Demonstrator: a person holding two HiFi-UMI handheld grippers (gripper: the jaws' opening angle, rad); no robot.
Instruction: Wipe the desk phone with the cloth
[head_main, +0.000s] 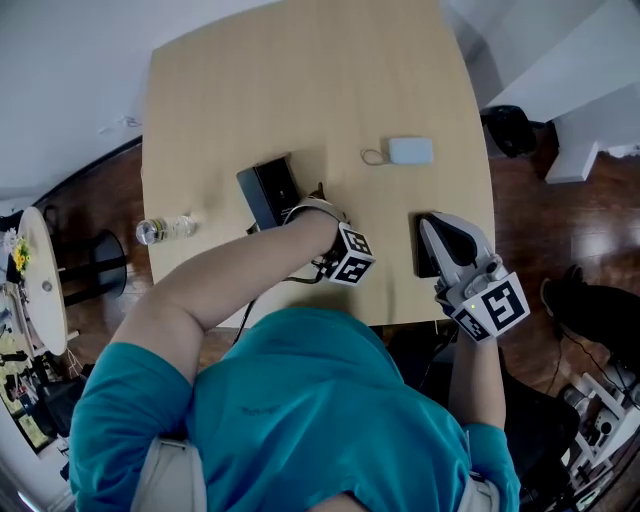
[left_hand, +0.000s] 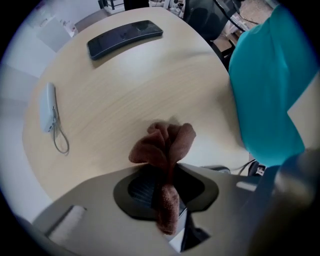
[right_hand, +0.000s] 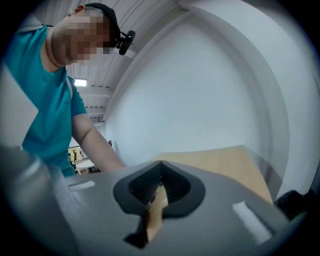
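The black desk phone (head_main: 270, 190) sits left of the middle of the wooden table (head_main: 300, 90). My left gripper (left_hand: 167, 165) is shut on a brown cloth (left_hand: 165, 145), which bunches out beyond the jaws just above the tabletop. In the head view that gripper's marker cube (head_main: 350, 255) shows right beside the phone, with the jaws hidden under the hand. My right gripper (head_main: 450, 235) is at the table's near right and tilts upward toward the wall; its jaws (right_hand: 159, 192) are together with nothing in them.
A flat black device (head_main: 424, 250) (left_hand: 125, 37) lies under the right gripper. A small white device with a cord loop (head_main: 410, 150) (left_hand: 48, 107) rests farther back. A water bottle (head_main: 165, 230) lies at the left edge. My teal-shirted body is close to the near edge.
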